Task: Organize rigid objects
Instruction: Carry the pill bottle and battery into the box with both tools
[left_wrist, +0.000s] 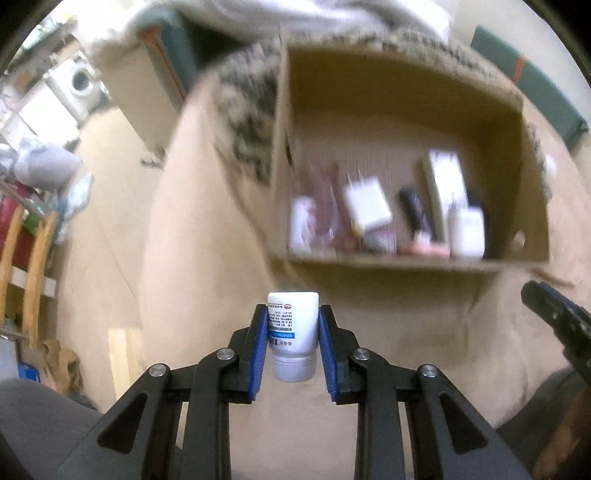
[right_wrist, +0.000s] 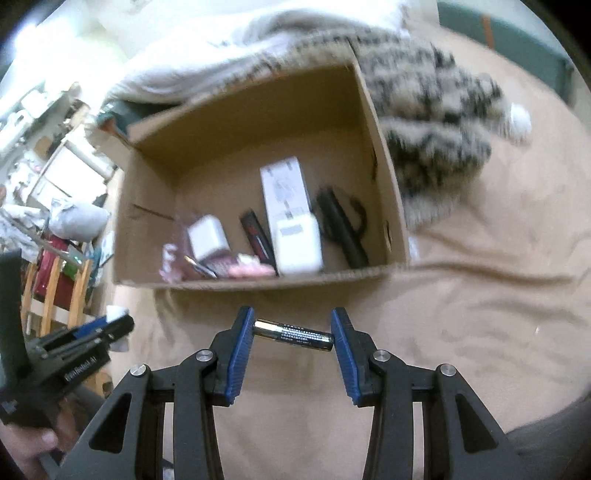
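Left gripper (left_wrist: 293, 334) is clamped on a white tube (left_wrist: 293, 332), cap toward the camera; its printed label is too small to read. Right gripper (right_wrist: 293, 334) is clamped endwise on a battery (right_wrist: 294, 335), print illegible. Both point steeply down over tan bedding (right_wrist: 480, 314). Beyond, an open box (right_wrist: 384, 192) holds blurred items.

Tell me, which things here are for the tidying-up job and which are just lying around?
For the job:
- small white bottle, held in the left gripper
- battery, held in the right gripper
- cardboard box with things already inside

Just lying about:
- beige cover
- black-and-white patterned blanket
- washing machine
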